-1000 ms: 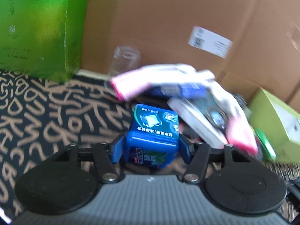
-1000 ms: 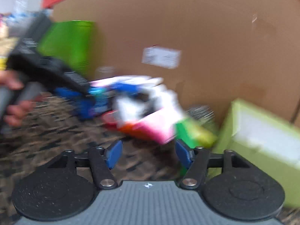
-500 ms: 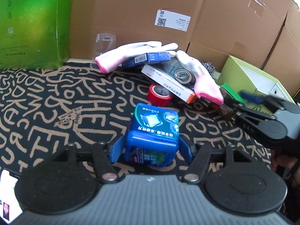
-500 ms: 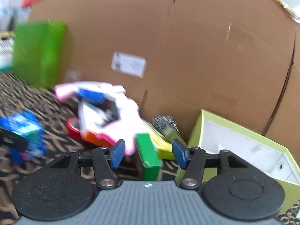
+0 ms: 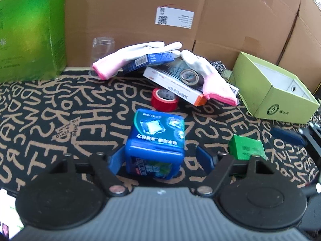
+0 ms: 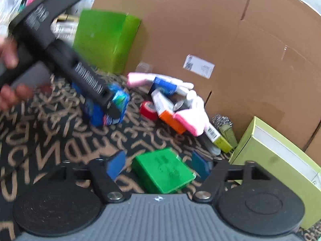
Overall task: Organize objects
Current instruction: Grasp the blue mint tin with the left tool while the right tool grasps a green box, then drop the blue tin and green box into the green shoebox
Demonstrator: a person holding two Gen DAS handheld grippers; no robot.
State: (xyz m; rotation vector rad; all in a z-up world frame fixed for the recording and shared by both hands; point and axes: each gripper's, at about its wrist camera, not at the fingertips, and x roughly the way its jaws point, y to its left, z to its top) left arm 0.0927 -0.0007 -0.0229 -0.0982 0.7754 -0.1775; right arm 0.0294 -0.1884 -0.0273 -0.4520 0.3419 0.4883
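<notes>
A blue gum box (image 5: 155,140) stands on the patterned mat between the fingers of my left gripper (image 5: 159,159); the jaws stand apart with gaps on both sides of the box. It also shows in the right wrist view (image 6: 118,105). A small green box (image 6: 163,169) lies on the mat between the open fingers of my right gripper (image 6: 158,163), not clamped; it also shows in the left wrist view (image 5: 245,147).
A pile holds two pink-cuffed gloves (image 5: 210,78), a white-and-orange box (image 5: 174,88), a red tape roll (image 5: 164,99) and a dark blue box (image 5: 149,61). An open light-green box (image 5: 276,91) stands right, a tall green box (image 5: 30,30) left, cardboard walls (image 5: 230,16) behind.
My left gripper's jaws have spread away from the blue gum box. My right gripper has swung down and left, and the green box now lies between its fingers on the mat.
</notes>
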